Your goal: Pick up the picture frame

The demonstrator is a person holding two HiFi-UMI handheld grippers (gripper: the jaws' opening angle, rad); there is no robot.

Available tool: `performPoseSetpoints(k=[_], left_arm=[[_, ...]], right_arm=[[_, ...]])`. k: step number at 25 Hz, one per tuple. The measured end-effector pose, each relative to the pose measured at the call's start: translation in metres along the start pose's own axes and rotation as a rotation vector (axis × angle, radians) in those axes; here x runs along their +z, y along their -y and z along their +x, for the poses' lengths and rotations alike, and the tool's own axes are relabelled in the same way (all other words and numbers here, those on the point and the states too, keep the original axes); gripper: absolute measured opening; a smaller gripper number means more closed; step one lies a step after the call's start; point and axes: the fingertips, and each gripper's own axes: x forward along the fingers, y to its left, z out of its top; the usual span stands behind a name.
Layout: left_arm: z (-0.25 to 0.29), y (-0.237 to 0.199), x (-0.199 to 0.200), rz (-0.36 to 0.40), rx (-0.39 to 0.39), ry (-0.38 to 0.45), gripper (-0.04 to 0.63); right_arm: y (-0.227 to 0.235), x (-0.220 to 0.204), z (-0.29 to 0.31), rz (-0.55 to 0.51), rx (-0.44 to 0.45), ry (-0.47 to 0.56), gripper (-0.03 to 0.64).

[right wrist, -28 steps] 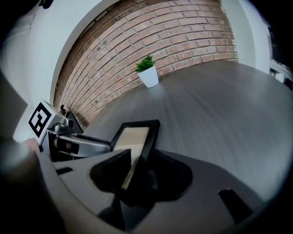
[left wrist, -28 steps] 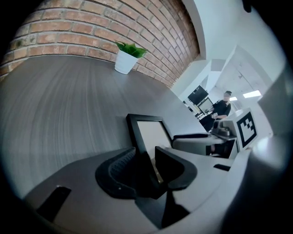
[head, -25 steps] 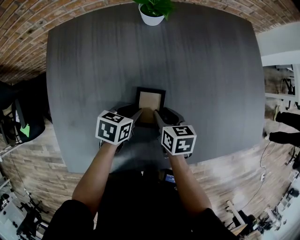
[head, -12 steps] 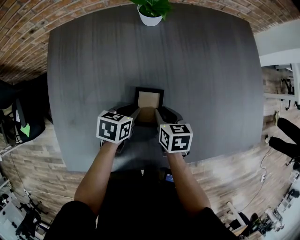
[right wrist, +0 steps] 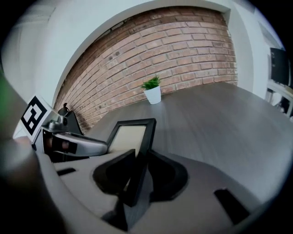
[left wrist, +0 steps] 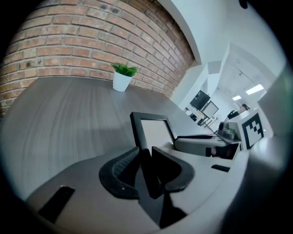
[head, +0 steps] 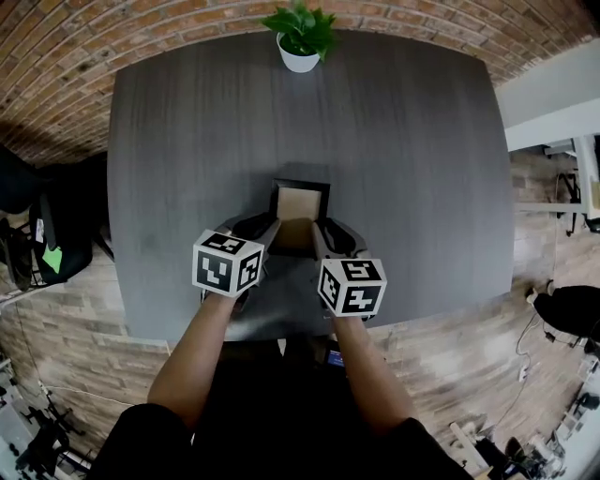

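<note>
- Left gripper (left wrist: pixel 145 155): we find the jaws drawn narrow, having just been closing, and clamped on the left side rail of the black rectangular picture frame (head: pixel 300 202) with its pale tan panel. The rail stands edge-on between the two dark pads.
- Right gripper (right wrist: pixel 137 157): its jaws are likewise narrow and pinch the frame's right side rail, near the closer corner.
- Both grippers point forward and downward, side by side, with the white marker cubes (head: pixel 228 262) uppermost. The person's bare forearms (head: pixel 192 356) reach out from the bottom of the head view, roughly parallel.
- The picture frame sits between the two grippers, panel facing up and tilted, over the near-middle part of the dark grey wood-grain table (head: pixel 412 169). We cannot tell whether its far edge touches the tabletop.
- At the table's far edge stands a white round pot (head: pixel 298 62) containing a green leafy plant (head: pixel 302 23), well apart from the frame.
- A red brick wall (head: pixel 56 56) lies beyond the table.
</note>
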Motion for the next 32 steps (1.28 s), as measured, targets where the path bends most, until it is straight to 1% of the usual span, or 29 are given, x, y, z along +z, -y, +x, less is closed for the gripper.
performPoseSetpoints(k=[8, 16, 21, 27, 32], left_arm=[[-0.046, 0.045, 0.051, 0.058, 0.007, 0.151, 0.078], [-0.097, 0.098, 0.105, 0.139, 0.017, 0.312, 0.075], [-0.134, 0.126, 0.135, 0.206, 0.020, 0.420, 0.074], [-0.183, 0.152, 0.148, 0.270, 0.018, 0.525, 0.071], [-0.223, 0.170, 0.145, 0.292, 0.017, 0.602, 0.071]], right_arm=[[-0.007, 0.063, -0.056, -0.062, 0.029, 0.173, 0.084], [-0.015, 0.131, -0.124, -0.145, 0.055, 0.366, 0.078], [-0.028, 0.167, -0.164, -0.195, 0.083, 0.475, 0.078], [-0.054, 0.185, -0.209, -0.230, 0.099, 0.572, 0.078], [-0.081, 0.188, -0.247, -0.263, 0.105, 0.640, 0.078]])
